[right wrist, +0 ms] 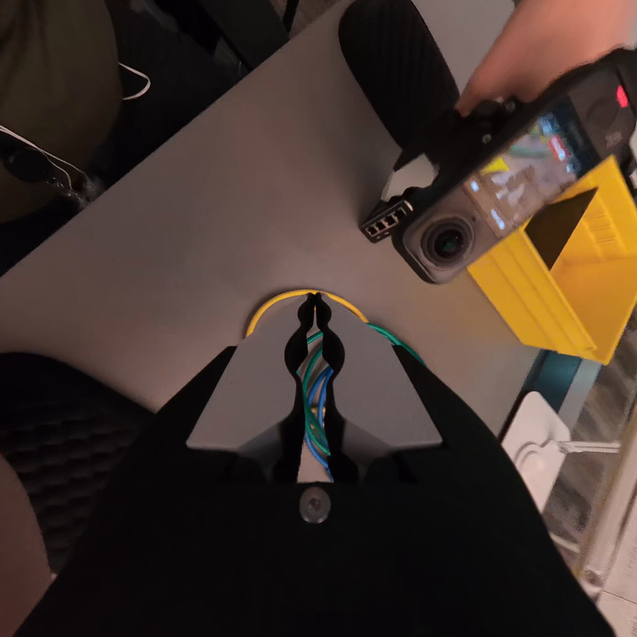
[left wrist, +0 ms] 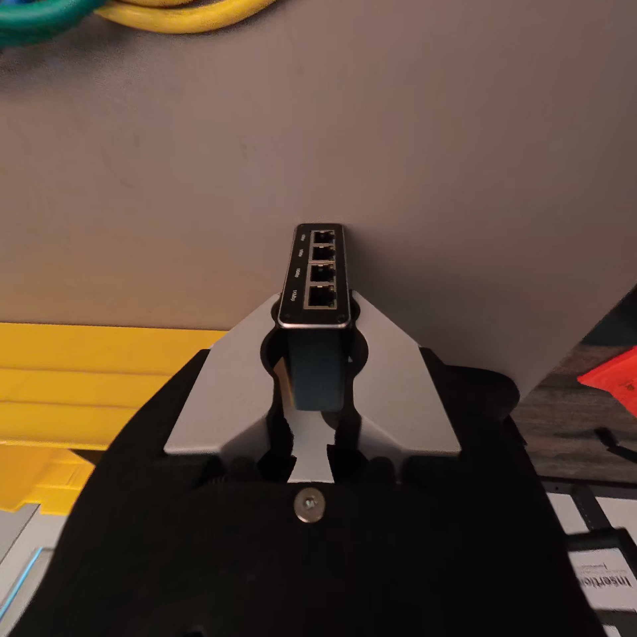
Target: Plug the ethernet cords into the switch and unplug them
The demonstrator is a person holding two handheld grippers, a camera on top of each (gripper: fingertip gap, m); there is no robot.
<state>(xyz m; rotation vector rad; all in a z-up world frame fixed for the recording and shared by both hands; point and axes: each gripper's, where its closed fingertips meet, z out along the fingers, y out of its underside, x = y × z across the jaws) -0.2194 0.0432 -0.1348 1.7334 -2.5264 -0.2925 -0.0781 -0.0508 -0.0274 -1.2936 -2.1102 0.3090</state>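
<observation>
My left gripper (left wrist: 315, 312) is shut on the black switch (left wrist: 315, 275) and holds it upright over the grey table (left wrist: 310, 138), port face toward the camera. Its several ports are empty. In the right wrist view the switch (right wrist: 384, 222) pokes out of the left gripper (right wrist: 406, 206) at the upper right. My right gripper (right wrist: 314, 299) is shut, its tips right at a loop of yellow cord (right wrist: 272, 303); I cannot tell if it pinches the cord. Green cord (right wrist: 393, 339) and blue cord (right wrist: 319, 389) lie under its fingers. Yellow cord (left wrist: 179, 20) and green cord (left wrist: 34, 24) also show in the left wrist view.
A yellow bin (right wrist: 558, 303) stands at the table's right side; it also shows in the left wrist view (left wrist: 86, 379). A hand (right wrist: 537, 51) holds the left gripper. A black ribbed object (right wrist: 396, 69) lies at the far edge. A white object (right wrist: 531, 444) sits off the table's right edge. My right fingertips sit around 20 cm from my left ones.
</observation>
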